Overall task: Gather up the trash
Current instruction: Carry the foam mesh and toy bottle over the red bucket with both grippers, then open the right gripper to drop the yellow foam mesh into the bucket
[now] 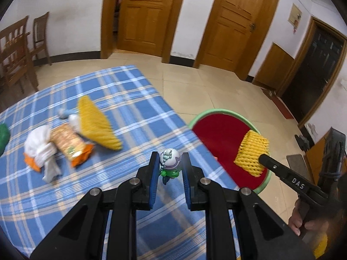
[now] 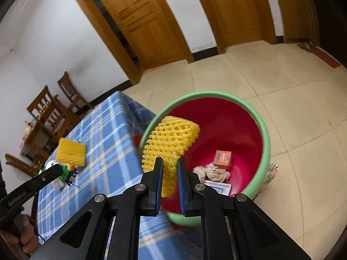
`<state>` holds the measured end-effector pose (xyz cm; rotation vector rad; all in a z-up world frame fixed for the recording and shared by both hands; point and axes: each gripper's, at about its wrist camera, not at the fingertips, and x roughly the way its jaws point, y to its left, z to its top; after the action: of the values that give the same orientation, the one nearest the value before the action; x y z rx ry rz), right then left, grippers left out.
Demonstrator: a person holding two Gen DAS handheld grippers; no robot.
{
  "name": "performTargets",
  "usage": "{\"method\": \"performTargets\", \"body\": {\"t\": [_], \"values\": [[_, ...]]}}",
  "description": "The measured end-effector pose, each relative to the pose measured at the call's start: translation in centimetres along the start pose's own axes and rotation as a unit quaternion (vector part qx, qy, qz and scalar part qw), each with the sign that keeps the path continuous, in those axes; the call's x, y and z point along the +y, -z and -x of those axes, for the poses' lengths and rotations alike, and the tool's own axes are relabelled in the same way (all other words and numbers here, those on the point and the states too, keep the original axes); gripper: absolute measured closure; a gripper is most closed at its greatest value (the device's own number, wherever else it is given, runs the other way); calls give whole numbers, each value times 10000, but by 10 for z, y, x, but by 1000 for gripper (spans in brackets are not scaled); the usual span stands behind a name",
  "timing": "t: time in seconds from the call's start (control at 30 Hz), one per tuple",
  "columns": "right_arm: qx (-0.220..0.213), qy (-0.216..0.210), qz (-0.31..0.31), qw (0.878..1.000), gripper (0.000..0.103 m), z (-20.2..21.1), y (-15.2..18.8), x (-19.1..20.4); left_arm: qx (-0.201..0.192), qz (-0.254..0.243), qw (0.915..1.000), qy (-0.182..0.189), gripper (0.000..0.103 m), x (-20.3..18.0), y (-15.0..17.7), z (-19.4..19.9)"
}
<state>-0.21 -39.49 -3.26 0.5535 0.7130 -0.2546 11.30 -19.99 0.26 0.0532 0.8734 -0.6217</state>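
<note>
- Left wrist view is showing the left gripper (image 1: 168,164) pinching a small toy figure (image 1: 170,162) between its blue pads, jaws drawn in tight on it, above the near part of the plaid tablecloth (image 1: 134,99).
- On the cloth, to the left, more trash is lying in a loose cluster: a long yellow foam net (image 1: 96,124), a snack packet (image 1: 70,144) touching it, a white tissue wad (image 1: 41,147) beside the packet, and a pale blue scrap (image 1: 64,113) behind them.
- Something green (image 1: 4,135) is sitting at the far left edge, too cut off to identify.
- The red bin (image 1: 216,130) with a green rim is standing on the tiled floor just off the table's right edge.
- Right wrist view is showing the right gripper (image 2: 170,173) clamping a yellow net sleeve (image 2: 171,143) by its lower end, jaws nearly closed on it; the net is hanging over the bin's (image 2: 266,143) near rim.
- Inside the bin, an orange box (image 2: 223,159), crumpled tissue (image 2: 211,172) and a flat white card (image 2: 218,187) are resting on the bottom.
- A hand (image 2: 23,236) is gripping the left tool's handle at the lower left.
- Wooden chairs (image 2: 54,110) are standing beyond the table, and wooden doors (image 2: 141,21) are lining the wall.
</note>
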Motion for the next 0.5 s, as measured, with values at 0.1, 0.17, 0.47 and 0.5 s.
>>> {"method": "performTargets", "body": {"t": [0.1,0.17,0.47,0.5], "values": [[58,81,-165,9998,86,-3,-2,-13,66,-98,9999,95,83,-11,-5,-10],[83,124,-245,9996,86,-5,-3,-20,94,-135,9998,137,83,-16,-7,-15],[58,190,-397,9990,80,-6,-7,-32,224,-316,9989,277,83,-37,-15,-36],[52,190,-406,9990,80,-7,-9,-34,250,-349,9986,300,83,-40,-15,-39]]}}
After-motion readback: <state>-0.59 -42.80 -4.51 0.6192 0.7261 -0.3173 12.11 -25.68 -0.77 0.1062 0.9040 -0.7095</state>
